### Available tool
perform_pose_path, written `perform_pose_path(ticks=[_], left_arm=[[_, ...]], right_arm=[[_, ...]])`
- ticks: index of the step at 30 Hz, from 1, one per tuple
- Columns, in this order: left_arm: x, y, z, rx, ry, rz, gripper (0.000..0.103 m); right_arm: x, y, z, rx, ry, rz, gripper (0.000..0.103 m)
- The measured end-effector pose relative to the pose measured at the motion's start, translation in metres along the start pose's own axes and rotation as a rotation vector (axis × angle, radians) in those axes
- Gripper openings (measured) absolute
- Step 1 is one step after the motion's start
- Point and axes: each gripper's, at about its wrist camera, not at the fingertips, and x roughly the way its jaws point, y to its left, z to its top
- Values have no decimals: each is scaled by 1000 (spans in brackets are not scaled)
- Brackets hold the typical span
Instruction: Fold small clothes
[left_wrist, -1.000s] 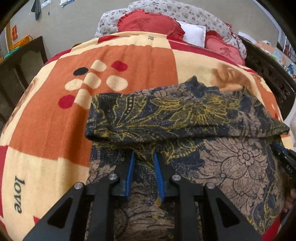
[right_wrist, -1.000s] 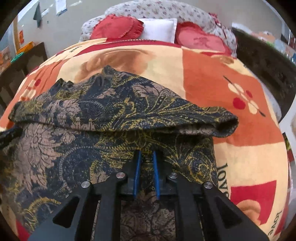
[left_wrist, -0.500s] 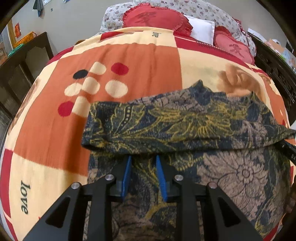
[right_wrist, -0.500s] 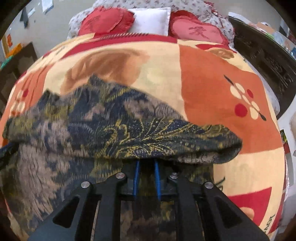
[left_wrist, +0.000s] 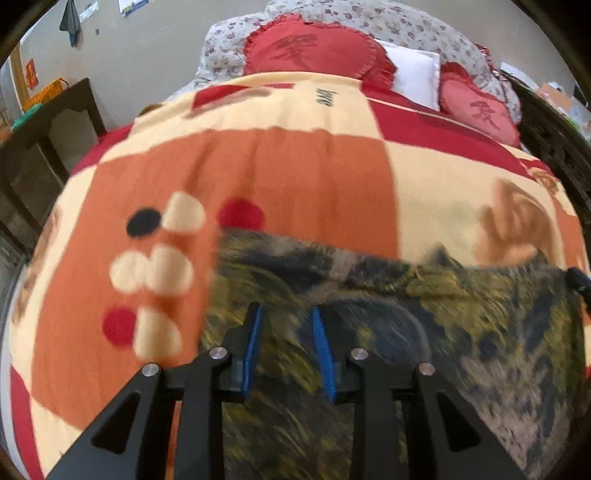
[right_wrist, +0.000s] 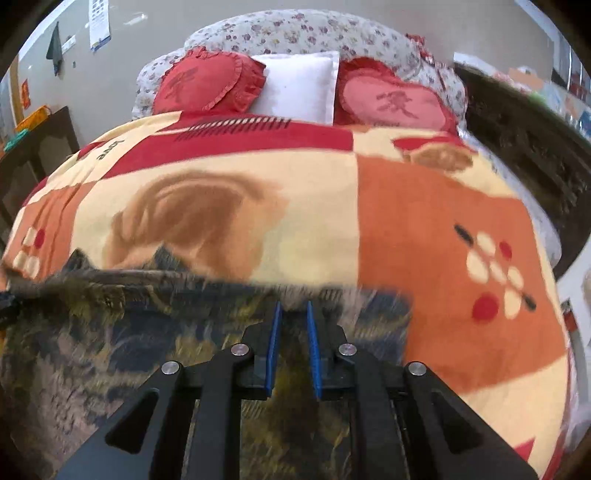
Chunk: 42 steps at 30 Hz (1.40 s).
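A bed covered by a cream, orange and red patchwork blanket (right_wrist: 317, 229) carries a dark floral-print garment (left_wrist: 461, 332) spread across its near end, while at the far end two red heart cushions (right_wrist: 207, 85) flank a white pillow (right_wrist: 299, 85) against a flowered bolster (right_wrist: 295, 33).

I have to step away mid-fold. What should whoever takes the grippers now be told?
Left gripper: jaws parted and have just been opening. Patterned cloth shows between them, but the blur hides whether they grip it.
Right gripper: jaws narrow, and they appear to pinch the cloth's edge.
Garment: dark floral piece spread on the checked blanket, in front of both grippers, with its far edge bunched.
Done: the fold seems to be under way but is not laid flat.
Left: probably set the edge down, release, smooth it, then fold again.
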Motion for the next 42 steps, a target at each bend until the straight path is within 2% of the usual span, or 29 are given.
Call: perform_pose_path(ticks=[4,6,9,11,13,14,15,16,20,22,25,27,32,42], left_arm=[[-8,19,5,-70,-35,-10,30],[-16,17,0,-75,-68,-49,40],[-20,-5,-9,-29,-99,-122,49],[-14,-21,-9,23,-110,-145,56],[3,-32,-5,38,-79,-138,59],[11,-33,-5,38,-67,-122,65],[18,-35,-8,36,-64,-110,72],[21,-36,-11,33,-76,-107,73],[23,-40,-13,41,-99,-81,75],[23,-41,-14,38,-100,-75,76],[25,-39,-13,33,-99,-78,77],[25,-40,-13,36,-101,-71,78],[25,-41,-14,37,-102,-62,79],[26,-41,-13,40,-101,-53,80]], right_arm=[[-11,-5,10,-2,-33,-34,12],[-29,-9,8,36,-93,-27,13],[-43,-2,0,65,-124,9,13],[-37,8,-5,34,-107,12,13],[-18,12,-11,10,-56,-37,13],[-6,10,-15,1,-29,-69,13],[4,8,-20,-14,-8,-89,17],[9,5,-26,-19,-26,-75,24],[10,-13,-28,54,-30,-8,32],[13,-26,-29,114,-27,26,44],[19,-44,-32,202,-10,83,56],[20,-46,-34,219,-5,103,56],[16,-32,-32,161,-14,31,56],[16,-27,-32,136,-15,-2,57]])
